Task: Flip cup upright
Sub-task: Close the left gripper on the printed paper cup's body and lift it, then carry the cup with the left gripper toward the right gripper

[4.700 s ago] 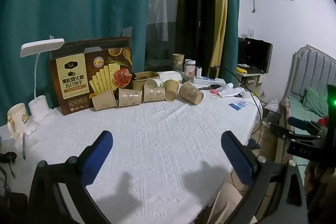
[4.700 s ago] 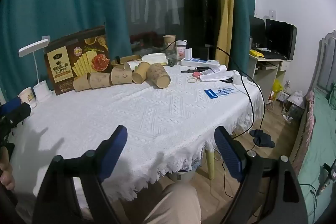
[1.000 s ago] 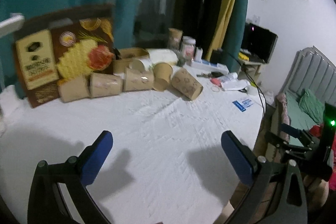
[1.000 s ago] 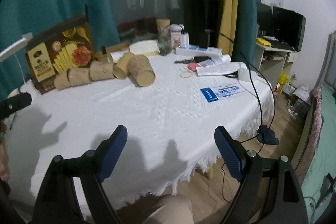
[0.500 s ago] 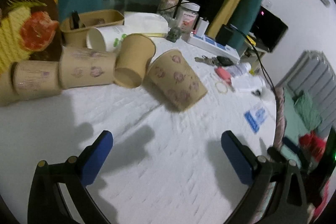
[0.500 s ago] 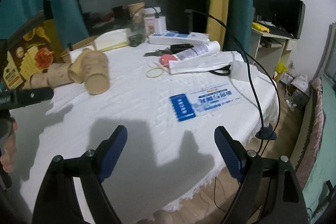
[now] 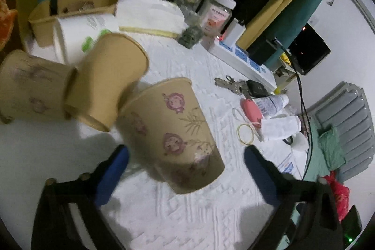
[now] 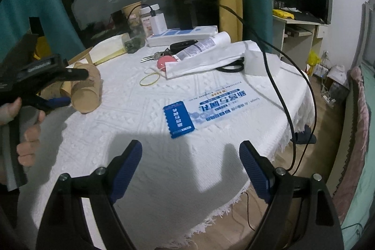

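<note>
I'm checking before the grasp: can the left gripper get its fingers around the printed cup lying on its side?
Probably yes. The left gripper is open, with the printed cup lying between its fingers. The plain cup beside it sits clear of the wide end.

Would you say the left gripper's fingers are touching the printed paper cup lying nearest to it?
Apart. In the left wrist view, white tablecloth shows between each blue finger of the open left gripper and the printed cup, which lies between them, ungripped.

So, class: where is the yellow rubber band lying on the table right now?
In the left wrist view the yellow rubber band lies flat on the white tablecloth, right of the printed paper cup and just below the pink oval object.
</note>
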Tool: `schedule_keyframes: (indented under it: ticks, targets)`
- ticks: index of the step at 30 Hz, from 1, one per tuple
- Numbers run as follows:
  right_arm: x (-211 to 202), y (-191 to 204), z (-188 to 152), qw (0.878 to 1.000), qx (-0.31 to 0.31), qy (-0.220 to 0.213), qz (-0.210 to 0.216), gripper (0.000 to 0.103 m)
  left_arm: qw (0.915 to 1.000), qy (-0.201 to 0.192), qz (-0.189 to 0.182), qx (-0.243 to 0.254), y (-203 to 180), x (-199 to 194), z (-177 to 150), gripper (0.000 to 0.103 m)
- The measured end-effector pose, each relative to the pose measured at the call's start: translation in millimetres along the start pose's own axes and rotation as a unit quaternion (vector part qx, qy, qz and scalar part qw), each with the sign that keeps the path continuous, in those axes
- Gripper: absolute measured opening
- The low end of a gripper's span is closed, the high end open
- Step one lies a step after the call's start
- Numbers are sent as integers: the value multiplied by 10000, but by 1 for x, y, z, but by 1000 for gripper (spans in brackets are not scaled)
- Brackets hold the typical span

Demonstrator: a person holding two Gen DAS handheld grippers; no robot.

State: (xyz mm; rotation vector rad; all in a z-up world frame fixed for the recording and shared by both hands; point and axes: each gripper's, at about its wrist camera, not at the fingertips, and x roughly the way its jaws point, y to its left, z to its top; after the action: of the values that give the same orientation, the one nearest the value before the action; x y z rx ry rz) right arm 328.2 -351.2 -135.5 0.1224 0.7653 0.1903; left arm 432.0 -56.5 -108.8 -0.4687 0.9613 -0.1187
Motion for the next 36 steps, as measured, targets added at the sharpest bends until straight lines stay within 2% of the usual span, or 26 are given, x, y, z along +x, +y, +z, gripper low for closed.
schedule_keyframes:
  ticks: [3, 5, 13, 19, 27, 30, 36]
  targets:
    - [-4, -2, -5, 10000, 41, 17, -25, 83, 9996, 214, -155, -78, 3, 10, -2, 73]
    - [-9, -1, -8, 10000, 68, 24, -41, 83, 9996, 197, -203, -71, 4, 8, -5, 69]
    - [-38, 15, -18, 9999, -21, -76, -62, 83, 9993, 86, -347, 136, 2, -35, -24, 67]
    - [-72, 42, -29, 9997, -164, -205, 6, 83, 9985, 100, -473, 249, 14, -88, -69, 67]
    - [-104, 92, -61, 9989, -404, -177, 172, 83, 9984, 84, -546, 154, 46, -167, -157, 67]
    - [-112, 110, -75, 9981, -544, -117, 247, 83, 9987, 92, -468, 156, 58, -187, -186, 67]
    - [-125, 141, -99, 9963, -736, 19, 441, 83, 9991, 329, -274, 77, 79, -196, -221, 67]
